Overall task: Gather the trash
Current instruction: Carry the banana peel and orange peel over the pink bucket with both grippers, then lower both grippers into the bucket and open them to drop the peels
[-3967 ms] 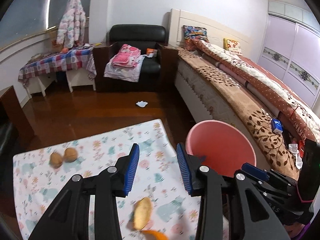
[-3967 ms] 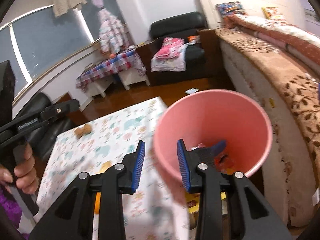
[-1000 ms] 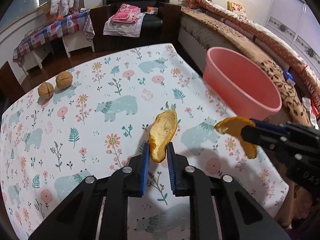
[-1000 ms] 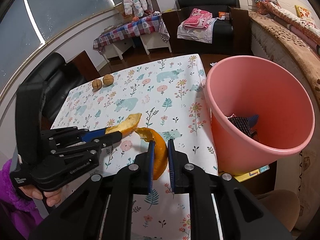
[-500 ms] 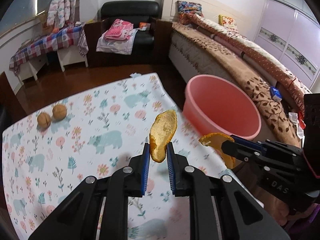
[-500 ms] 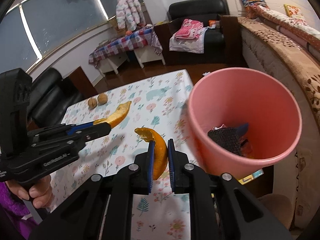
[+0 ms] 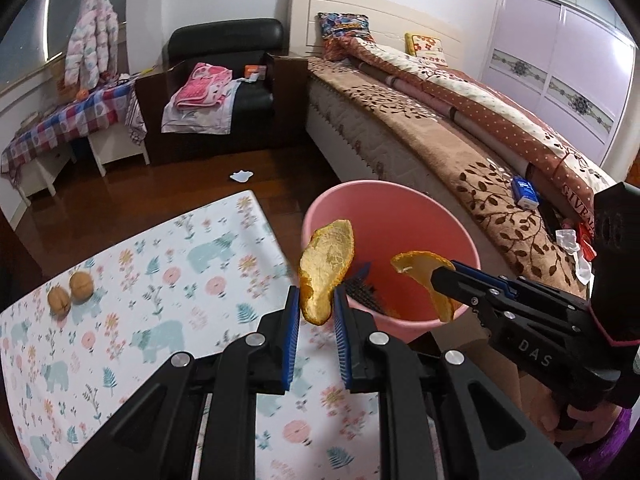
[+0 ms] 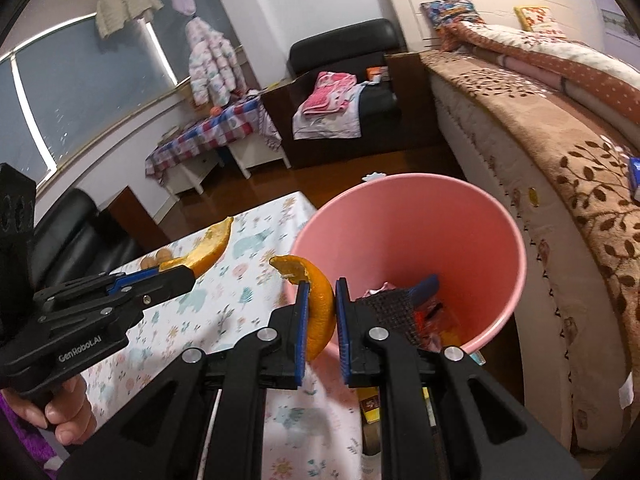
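My left gripper and right gripper each clamped a light, floppy orange peel by its lower end near the bin

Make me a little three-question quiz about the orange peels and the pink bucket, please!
1. True or false: each gripper pinches an orange peel.
2. What lies on the tablecloth at far left: A) two walnuts B) a spoon C) a cup?
3. Fill in: the pink bucket stands between the table and the ____.

Key: 1 true; 2 A; 3 bed.
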### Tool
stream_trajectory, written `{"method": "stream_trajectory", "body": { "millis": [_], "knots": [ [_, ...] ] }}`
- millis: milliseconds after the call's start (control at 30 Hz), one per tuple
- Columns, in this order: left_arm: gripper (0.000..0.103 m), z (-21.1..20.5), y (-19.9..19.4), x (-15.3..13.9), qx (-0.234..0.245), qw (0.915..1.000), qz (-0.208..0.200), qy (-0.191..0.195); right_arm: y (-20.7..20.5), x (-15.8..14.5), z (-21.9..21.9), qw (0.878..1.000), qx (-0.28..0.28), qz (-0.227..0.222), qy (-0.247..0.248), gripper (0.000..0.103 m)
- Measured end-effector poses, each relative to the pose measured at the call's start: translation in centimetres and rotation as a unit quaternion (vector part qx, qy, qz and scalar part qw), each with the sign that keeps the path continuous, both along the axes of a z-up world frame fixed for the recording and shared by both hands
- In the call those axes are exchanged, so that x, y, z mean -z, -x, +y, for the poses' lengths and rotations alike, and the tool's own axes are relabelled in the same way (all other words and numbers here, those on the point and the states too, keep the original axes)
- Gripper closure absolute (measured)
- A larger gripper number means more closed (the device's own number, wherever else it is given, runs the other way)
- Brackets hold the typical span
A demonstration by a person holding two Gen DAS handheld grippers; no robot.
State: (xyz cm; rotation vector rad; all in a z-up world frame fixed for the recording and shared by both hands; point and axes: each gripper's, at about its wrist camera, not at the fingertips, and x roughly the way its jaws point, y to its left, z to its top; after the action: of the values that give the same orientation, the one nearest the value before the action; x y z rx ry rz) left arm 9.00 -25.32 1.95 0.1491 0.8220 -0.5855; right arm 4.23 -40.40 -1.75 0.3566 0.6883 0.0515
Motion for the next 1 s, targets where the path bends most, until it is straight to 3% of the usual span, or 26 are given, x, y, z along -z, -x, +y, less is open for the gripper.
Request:
{"method": "stream_trajectory", "body": {
  "millis": [600,1000],
  "knots": [
    [0.087,-6.6,-2.1,2.3,0.015,0.9989,0.023,-0.038,-0.6,2.1,-4.1,0.998,0.058,0.018,0.001,0.09],
    [0.087,-8.5,-3.8,4.3,0.019,0.9977,0.037,-0.053,-1.9,3.4,-4.7,0.997,0.067,0.038,0.015,0.09]
  ]
}}
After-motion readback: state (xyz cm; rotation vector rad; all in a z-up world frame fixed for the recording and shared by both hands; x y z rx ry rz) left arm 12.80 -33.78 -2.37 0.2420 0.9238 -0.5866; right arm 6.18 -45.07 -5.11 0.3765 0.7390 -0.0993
